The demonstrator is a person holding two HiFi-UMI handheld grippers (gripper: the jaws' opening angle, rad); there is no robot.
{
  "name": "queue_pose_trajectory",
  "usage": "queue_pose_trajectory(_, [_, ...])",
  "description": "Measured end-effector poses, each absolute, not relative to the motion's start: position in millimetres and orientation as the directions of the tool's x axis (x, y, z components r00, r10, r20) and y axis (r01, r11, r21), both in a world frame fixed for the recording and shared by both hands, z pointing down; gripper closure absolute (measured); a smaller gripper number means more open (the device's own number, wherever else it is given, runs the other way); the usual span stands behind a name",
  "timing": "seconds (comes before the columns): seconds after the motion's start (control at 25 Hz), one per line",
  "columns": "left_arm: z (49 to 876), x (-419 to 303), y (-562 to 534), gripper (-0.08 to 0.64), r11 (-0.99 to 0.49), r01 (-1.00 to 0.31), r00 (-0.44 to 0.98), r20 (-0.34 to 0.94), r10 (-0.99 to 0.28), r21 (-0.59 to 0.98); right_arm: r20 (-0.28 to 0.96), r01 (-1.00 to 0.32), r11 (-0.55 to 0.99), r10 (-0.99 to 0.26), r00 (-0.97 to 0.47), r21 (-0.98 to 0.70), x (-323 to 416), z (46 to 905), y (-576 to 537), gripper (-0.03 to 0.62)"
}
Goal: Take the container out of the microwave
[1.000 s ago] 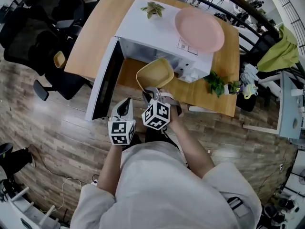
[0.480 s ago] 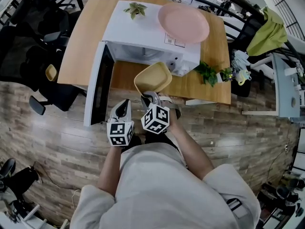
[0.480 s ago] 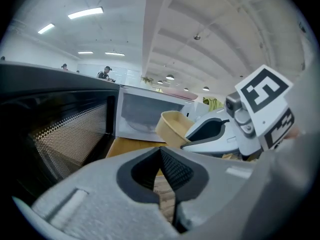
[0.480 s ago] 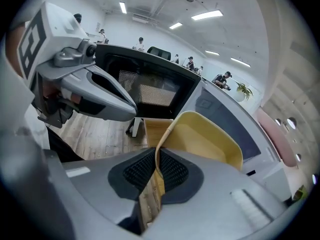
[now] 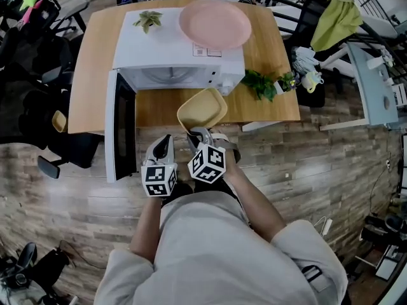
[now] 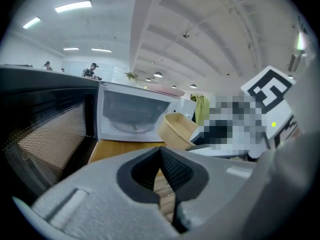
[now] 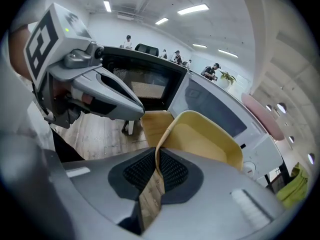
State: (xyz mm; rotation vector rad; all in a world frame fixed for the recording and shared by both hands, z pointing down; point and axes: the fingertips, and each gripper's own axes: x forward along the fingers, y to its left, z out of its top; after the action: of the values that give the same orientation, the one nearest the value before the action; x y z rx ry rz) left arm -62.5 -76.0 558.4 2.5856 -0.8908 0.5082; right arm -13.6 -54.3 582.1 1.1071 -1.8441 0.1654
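the right gripper [image 5: 198, 134] is pointing forward, its jaws clamping the near rim of the one yellow container [image 5: 202, 110], which is tilting just ahead of them, outside the one open microwave [image 5: 178, 49]. the left gripper [image 5: 164, 140] is hovering alongside, jaws together on nothing.

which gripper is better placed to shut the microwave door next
Left. The left gripper is empty, jaws together, and sits nearer the open microwave door on that side. The right gripper is clamped on the rim of the yellow container.
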Motion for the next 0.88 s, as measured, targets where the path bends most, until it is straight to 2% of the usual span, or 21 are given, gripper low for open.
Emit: queue_pose_trajectory(0.88, [552.6,33.9,-47.2,0.557,-0.892,-0.396,0.867,0.409,-0.285,0.217,0.786,-0.879,0.338,-0.615,0.064,0.336,75.8,584.9,10.1,0.557])
